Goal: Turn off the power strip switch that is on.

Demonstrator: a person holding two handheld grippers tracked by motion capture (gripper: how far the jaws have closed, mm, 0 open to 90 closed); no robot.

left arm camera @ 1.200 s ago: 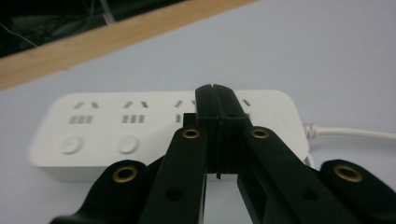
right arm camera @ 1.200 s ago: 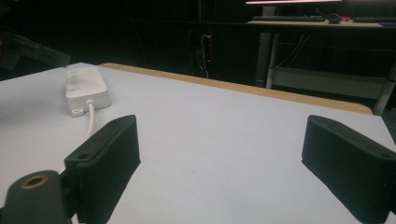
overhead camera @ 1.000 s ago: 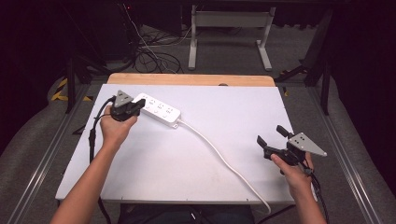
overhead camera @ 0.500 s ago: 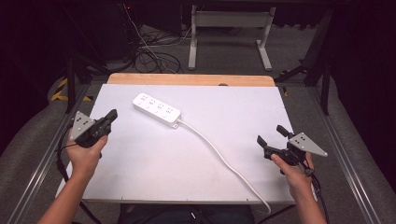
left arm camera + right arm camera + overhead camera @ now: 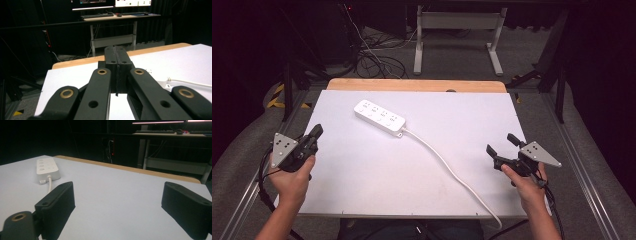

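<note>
White table (image 5: 377,190), power strip, two hand-held grippers; dark room.
Matte rectangular top with a wood strip along the far edge; grey floor and cables behind. White oblong power strip (image 5: 379,118) lies far-left, its smooth cord (image 5: 447,167) trailing to the near edge. Right gripper (image 5: 502,149), right edge: jaws wide, empty. Left gripper (image 5: 315,134), left edge: jaws pressed together, empty.

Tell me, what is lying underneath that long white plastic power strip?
The white plastic power strip lies flat on the white table top, its white cable trailing toward the near edge. Nothing shows poking out from beneath it; the patch it covers is hidden.
</note>
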